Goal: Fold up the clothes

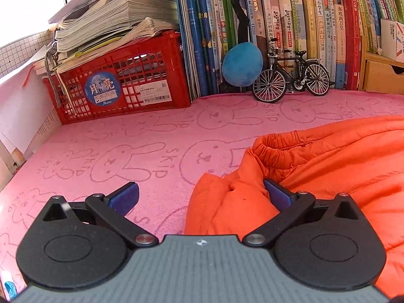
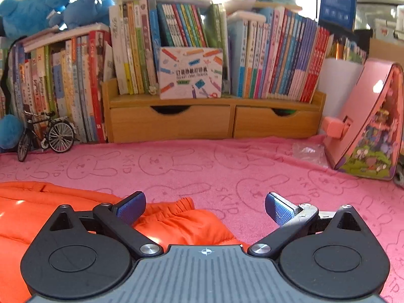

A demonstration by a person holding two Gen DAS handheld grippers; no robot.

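Here both fingers spread wide; orange garment (image 1: 315,171) touches left gripper's (image 1: 202,197) right finger

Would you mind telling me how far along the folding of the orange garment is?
Barely begun. The orange garment lies rumpled on the pink towel; no finished fold is visible. The left gripper and right gripper are open at its elastic cuffs, gripping nothing. All folding appears left.
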